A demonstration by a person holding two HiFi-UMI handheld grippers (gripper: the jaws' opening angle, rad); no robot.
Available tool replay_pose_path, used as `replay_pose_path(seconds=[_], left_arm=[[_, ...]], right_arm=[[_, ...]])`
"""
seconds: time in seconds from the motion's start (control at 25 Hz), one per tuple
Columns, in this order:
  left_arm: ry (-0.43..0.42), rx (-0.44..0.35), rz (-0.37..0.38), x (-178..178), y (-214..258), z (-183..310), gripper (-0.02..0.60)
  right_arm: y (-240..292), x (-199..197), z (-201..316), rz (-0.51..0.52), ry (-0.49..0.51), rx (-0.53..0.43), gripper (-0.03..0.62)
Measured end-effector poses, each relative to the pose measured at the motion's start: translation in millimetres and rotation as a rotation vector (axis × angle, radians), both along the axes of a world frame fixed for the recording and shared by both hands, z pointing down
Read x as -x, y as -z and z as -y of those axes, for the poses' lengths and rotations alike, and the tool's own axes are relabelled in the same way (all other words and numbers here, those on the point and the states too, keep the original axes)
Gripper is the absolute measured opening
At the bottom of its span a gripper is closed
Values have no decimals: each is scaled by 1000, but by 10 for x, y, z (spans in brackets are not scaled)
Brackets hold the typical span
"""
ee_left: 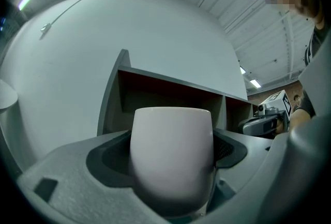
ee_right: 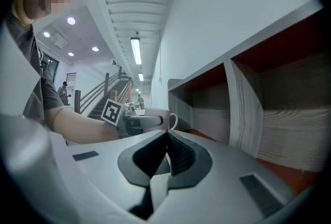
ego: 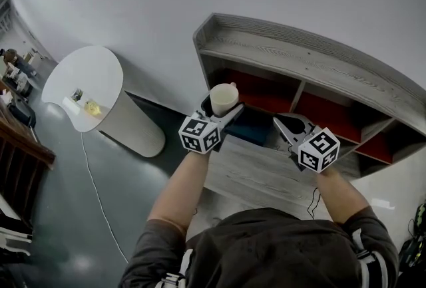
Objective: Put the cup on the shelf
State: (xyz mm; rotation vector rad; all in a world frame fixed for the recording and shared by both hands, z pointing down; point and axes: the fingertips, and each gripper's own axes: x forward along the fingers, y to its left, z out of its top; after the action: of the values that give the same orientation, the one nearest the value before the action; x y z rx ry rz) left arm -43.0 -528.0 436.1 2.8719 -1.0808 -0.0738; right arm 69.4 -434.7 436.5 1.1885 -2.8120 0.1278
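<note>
The left gripper [ego: 220,109] is clamped on the cup [ego: 223,98]. In the left gripper view its two jaws are spread wide and press against the white cup's [ee_left: 172,155] sides, low on its body. The cup stands upright with its mouth up. In the head view it sits just above the centre of the frame, in the air just in front of the leftmost compartment of the shelf [ego: 313,60], not resting on any board. The left forearm [ego: 183,183] reaches up from the bottom of the frame and slants to the right, with the marker cube [ego: 199,134] just below the cup.

The right gripper [ego: 283,124] is clenched with nothing in it. In the right gripper view its jaws [ee_right: 166,153] meet along a thin seam. It sits right of centre in the head view and points up and left toward the shelf's middle compartments. Its own marker cube [ego: 319,150] is behind it, and the right forearm [ego: 343,193] comes up from the lower right. The two grippers are near each other but apart. From the right gripper view, the cup [ee_right: 158,114] shows at mid-frame beside the shelf's grey end wall [ee_right: 178,99].

Both grippers hang over a pale wood-grain board [ego: 259,170]. At the left of the head view a round white table [ego: 90,84] stands well apart from the shelf, and a thin cable [ego: 100,193] trails across the dark floor below it.
</note>
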Motion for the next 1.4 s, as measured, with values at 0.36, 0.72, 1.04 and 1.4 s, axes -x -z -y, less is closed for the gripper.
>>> replay_pose_path(seconds=[0.36,0.72,1.04,1.4], left_arm=[[44,15,35,-198,-198,568,434],[66,4,87,-430,-322,903,434],[76,-17,133,-466,-359,908,434],[115,48,160,-458,-426,935,434]], right_arm=[[-136,6,77,0,10,30,-8],[-272,-194,98,-3,-26,63,-8],[-324,-249,100,5,-31,81,-8],[-360,-196,16,8,-18,96,-8]])
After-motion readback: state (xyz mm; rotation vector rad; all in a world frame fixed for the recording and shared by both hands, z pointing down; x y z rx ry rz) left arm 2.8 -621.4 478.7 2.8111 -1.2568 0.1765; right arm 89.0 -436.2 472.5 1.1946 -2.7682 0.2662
